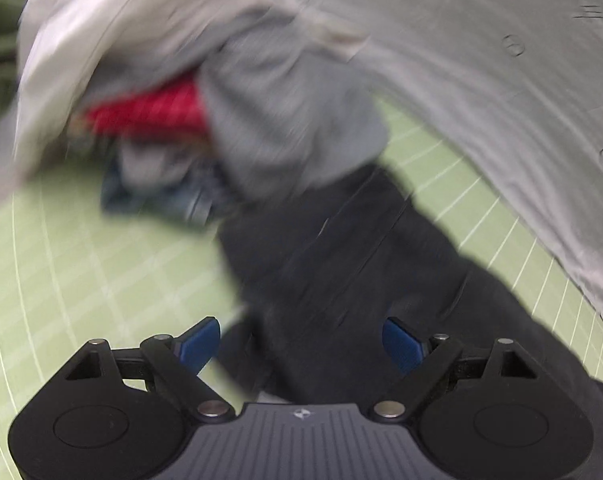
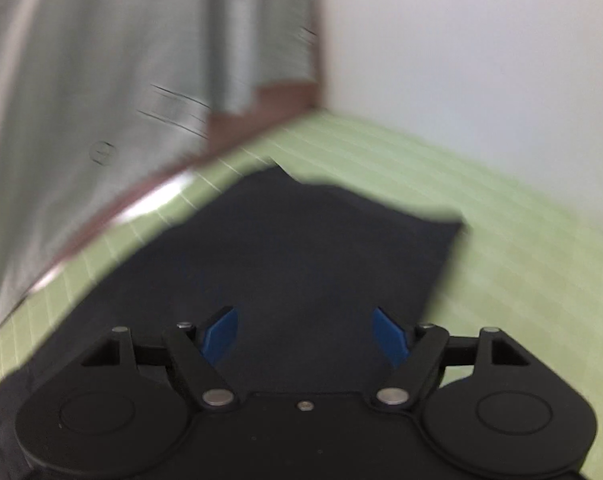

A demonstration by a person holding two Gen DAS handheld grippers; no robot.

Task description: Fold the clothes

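A black garment (image 1: 341, 248) lies stretched over the green grid mat (image 1: 81, 264). It also shows in the right wrist view (image 2: 301, 248), spread flat with a far corner on the mat. My left gripper (image 1: 301, 346) is open just above the black cloth, nothing between its blue pads. My right gripper (image 2: 303, 334) is open above the same cloth, nothing between its pads. Behind the black garment is a pile of clothes: a grey piece (image 1: 285, 120), a red piece (image 1: 149, 108), a pale beige piece (image 1: 101, 32) and a dark blue piece (image 1: 153, 196). Both views are motion-blurred.
A grey shirt with buttons (image 1: 501, 80) fills the right side of the left wrist view; it also shows at left in the right wrist view (image 2: 81, 100). The mat's edge (image 2: 141, 204) runs by a brown table rim. A white wall (image 2: 481, 60) stands behind.
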